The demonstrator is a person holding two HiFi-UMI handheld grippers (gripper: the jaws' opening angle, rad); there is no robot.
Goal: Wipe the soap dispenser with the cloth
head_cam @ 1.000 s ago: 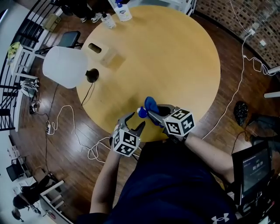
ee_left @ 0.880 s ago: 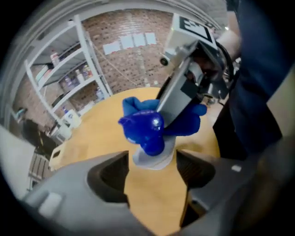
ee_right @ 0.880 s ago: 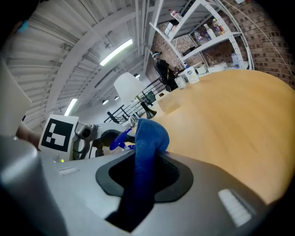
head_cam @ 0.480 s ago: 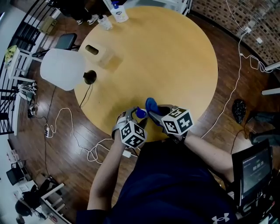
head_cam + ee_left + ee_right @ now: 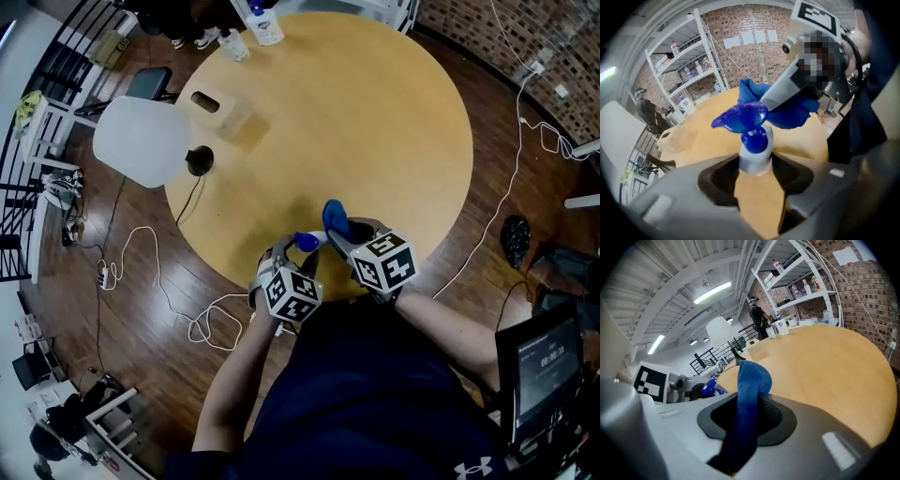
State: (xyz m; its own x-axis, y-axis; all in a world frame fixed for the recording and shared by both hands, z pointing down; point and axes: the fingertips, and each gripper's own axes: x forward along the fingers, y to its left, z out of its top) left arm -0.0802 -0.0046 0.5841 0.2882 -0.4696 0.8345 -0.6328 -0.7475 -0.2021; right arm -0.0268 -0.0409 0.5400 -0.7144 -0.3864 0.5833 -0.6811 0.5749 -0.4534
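we see the left gripper [image 5: 296,255] clenched on the small white plastic soap dispenser with a blue pump head [image 5: 306,242], at the near part of the round light wooden table [image 5: 394,112]. its jaws have just been closing, and in the left gripper view the two dark ribbed pads [image 5: 723,177] press on the white neck of the bottle from either side. the blue pump head stands above them, its spout turned to the left of that view. whether the bottle stands on the table top or is lifted off it we cannot tell. the right gripper [image 5: 343,231] grasps the blue fibre cloth [image 5: 333,216]: in the right gripper view the cloth runs up between the clamped jaws and bulges out above them in a rounded fold. the cloth touches the right side of the pump head. both grippers sit close together just in front of our dark shirt [image 5: 375,394]. a few bottles [image 5: 262,23] stand at the far edge of the table, well apart from the dispenser.
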